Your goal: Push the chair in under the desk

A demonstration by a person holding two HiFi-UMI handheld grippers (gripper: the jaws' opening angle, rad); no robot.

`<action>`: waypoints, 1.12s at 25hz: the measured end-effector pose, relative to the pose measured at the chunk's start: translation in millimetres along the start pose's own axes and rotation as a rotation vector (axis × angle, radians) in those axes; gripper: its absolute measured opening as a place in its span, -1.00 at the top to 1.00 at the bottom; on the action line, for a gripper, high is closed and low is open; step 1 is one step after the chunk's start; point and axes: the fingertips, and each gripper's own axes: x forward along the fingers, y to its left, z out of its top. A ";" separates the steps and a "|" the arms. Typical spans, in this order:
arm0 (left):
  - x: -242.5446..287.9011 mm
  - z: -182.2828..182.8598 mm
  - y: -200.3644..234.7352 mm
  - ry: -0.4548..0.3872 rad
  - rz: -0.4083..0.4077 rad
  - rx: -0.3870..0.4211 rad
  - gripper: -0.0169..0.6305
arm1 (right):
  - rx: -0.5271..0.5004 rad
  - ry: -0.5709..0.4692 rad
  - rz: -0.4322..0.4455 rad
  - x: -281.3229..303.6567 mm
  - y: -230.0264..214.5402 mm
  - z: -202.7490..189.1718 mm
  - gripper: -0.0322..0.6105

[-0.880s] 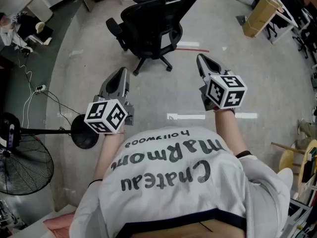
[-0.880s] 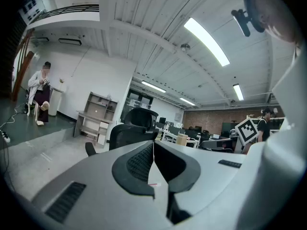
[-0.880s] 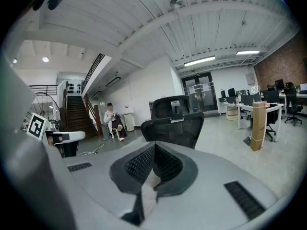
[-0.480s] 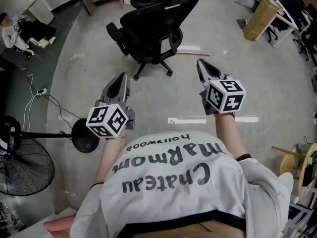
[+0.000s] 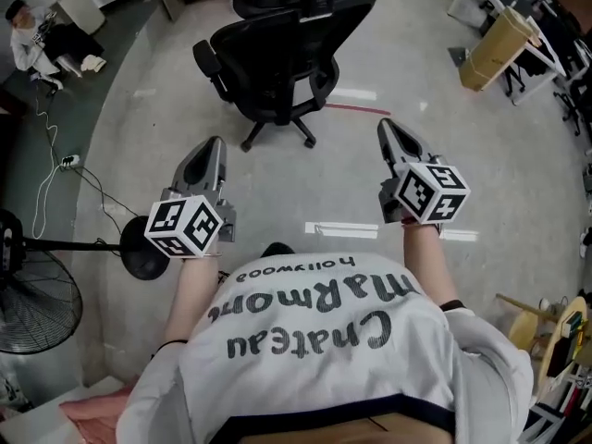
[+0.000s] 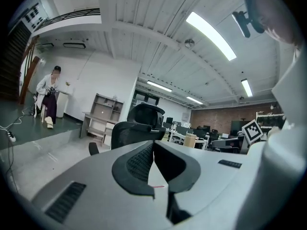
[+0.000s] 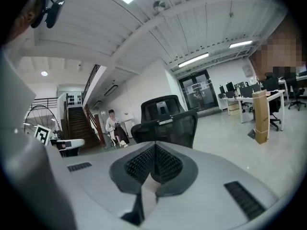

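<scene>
The chair [image 5: 277, 54] is a black office swivel chair with a mesh back, a headrest, padded armrests and a star base on castors. It stands upright on the grey concrete floor [image 5: 342, 183], its back turned toward the person. It is ahead of both grippers and well apart from them; the left gripper [image 5: 211, 146] and right gripper [image 5: 388, 129] each have jaws pressed together on nothing.
</scene>
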 end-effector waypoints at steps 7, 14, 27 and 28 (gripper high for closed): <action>34.3 -26.9 15.5 0.050 0.051 -0.035 0.90 | 0.062 0.106 -0.048 16.9 -54.5 -33.1 0.88; 133.0 -32.8 20.1 0.073 -0.030 -0.104 0.90 | 0.038 0.169 -0.108 68.5 -111.5 -25.6 0.88; 257.2 45.8 46.3 -0.023 -0.083 -0.067 0.90 | -0.011 0.103 -0.029 206.2 -155.7 61.0 0.88; 261.8 52.3 46.3 -0.033 -0.086 -0.057 0.90 | -0.015 0.090 -0.019 212.6 -156.5 68.0 0.88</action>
